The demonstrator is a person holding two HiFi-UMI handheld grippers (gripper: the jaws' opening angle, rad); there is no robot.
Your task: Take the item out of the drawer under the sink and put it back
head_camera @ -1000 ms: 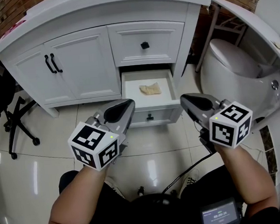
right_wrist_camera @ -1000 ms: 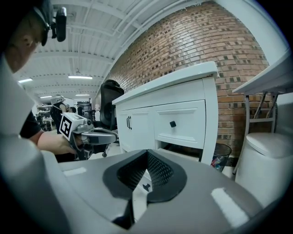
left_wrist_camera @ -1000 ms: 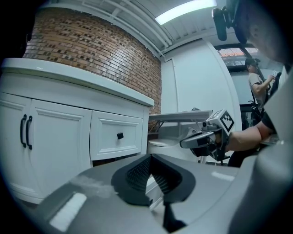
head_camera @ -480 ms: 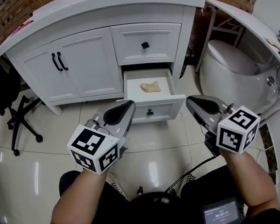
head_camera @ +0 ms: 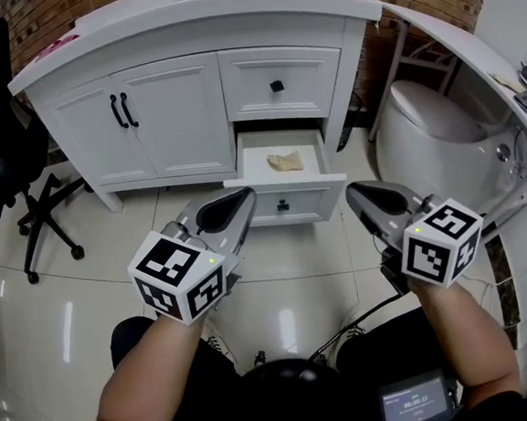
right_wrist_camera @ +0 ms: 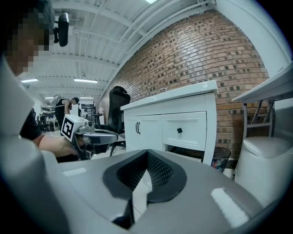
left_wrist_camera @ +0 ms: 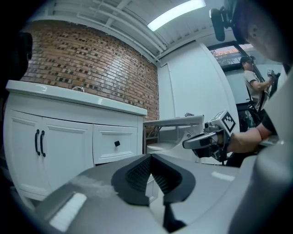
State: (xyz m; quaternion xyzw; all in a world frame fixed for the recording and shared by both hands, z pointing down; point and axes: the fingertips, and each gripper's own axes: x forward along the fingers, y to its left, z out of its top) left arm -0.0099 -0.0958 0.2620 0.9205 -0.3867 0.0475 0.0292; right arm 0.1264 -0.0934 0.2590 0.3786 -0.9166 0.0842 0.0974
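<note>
Two grippers, left [head_camera: 240, 198] and right [head_camera: 354, 192], hover in front of the open drawer [head_camera: 311, 206], each with jaws closed tip to tip and holding nothing. The item [head_camera: 286, 162], a crumpled beige scrap, lies inside the drawer with its long axis running 9 to 3 o'clock. It sits at 1 o'clock from the left gripper and 11 o'clock from the right, with the left seemingly slightly nearer. No writing is legible.

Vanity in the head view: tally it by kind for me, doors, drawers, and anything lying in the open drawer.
Cabinet doors: 2, left door and right door
Drawers: 2, upper drawer shut, lower drawer open
Things in the lower drawer: 1, crumpled tan item
Total: 5
</note>
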